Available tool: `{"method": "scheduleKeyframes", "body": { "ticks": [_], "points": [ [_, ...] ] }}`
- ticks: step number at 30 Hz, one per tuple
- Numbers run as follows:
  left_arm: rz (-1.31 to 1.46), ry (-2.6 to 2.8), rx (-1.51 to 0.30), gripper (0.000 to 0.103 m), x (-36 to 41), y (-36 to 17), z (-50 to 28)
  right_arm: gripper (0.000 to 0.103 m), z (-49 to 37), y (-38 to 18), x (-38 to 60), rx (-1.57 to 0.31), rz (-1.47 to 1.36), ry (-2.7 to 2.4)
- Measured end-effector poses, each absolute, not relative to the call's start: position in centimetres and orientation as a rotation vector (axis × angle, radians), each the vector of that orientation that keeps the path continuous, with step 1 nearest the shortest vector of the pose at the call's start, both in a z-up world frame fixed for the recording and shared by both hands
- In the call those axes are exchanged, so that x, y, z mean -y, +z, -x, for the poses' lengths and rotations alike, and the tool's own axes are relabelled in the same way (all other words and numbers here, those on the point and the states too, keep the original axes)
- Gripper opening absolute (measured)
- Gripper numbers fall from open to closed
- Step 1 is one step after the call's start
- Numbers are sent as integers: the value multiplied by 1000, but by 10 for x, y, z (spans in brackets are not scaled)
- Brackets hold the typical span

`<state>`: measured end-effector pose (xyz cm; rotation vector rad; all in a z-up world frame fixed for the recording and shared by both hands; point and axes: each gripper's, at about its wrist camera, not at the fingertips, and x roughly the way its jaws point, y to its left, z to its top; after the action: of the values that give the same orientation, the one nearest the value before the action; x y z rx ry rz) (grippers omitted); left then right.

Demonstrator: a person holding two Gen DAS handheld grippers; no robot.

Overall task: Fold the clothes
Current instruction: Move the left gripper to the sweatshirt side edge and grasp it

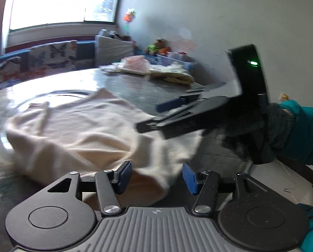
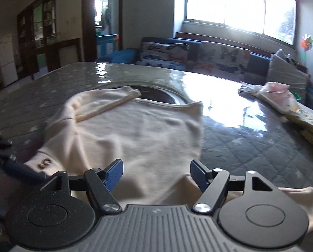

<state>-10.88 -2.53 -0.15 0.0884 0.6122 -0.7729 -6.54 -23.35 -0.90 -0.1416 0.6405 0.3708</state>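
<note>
Cream knit garment (image 2: 135, 130) lies spread on the grey quilted table cover (image 2: 251, 142), partly over a dark round recess (image 2: 160, 95) in the tabletop. One sleeve (image 2: 108, 103) is folded across the upper left of the body in your right wrist view; the near hem runs under both grippers, and a small brown motif (image 2: 45, 163) shows on the near left edge. Motion blur softens the cloth edges in both views.

Your left gripper (image 1: 156, 176) points down at the near edge of the garment. Its blue pads (image 1: 124, 175) stand apart, with cloth lying below and between them, but neither pad presses on it. No grip.

Your right gripper (image 2: 156, 174) is likewise spread, blue pads (image 2: 114, 173) wide of each other, cream fabric beneath the gap and not pinched. From the left wrist view you see the same right gripper (image 1: 152, 117) side-on above the right part of the garment, held by your dark-gloved hand (image 1: 267, 130) with a teal sleeve (image 1: 303, 132) behind it; a green light (image 1: 254, 63) glows on its black housing. From that angle I cannot tell whether its tips touch the cloth.

Stack of pale pink and yellow folded textiles (image 2: 282, 103) sits at the far right of the table, well apart from the garment. Beyond the table: a butterfly-print sofa back (image 2: 198, 58), a bright window (image 2: 230, 4), and a colourful pinwheel (image 2: 306, 42) at the right wall.
</note>
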Motion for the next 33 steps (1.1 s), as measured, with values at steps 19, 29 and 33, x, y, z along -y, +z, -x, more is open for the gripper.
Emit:
{"method": "scheduleKeyframes", "body": {
  "ticks": [19,29,33],
  "points": [
    [-53,-405,-598,58,-28,14,35,73,68,-18,206,-674,155,424],
    [-40,-243,-691,60,-43,14,-84,77,67,-22,184,-661,171,501],
    [-51,-240,-720,60,-38,9,-117,77,66,-27,184,-674,153,510]
  ]
}}
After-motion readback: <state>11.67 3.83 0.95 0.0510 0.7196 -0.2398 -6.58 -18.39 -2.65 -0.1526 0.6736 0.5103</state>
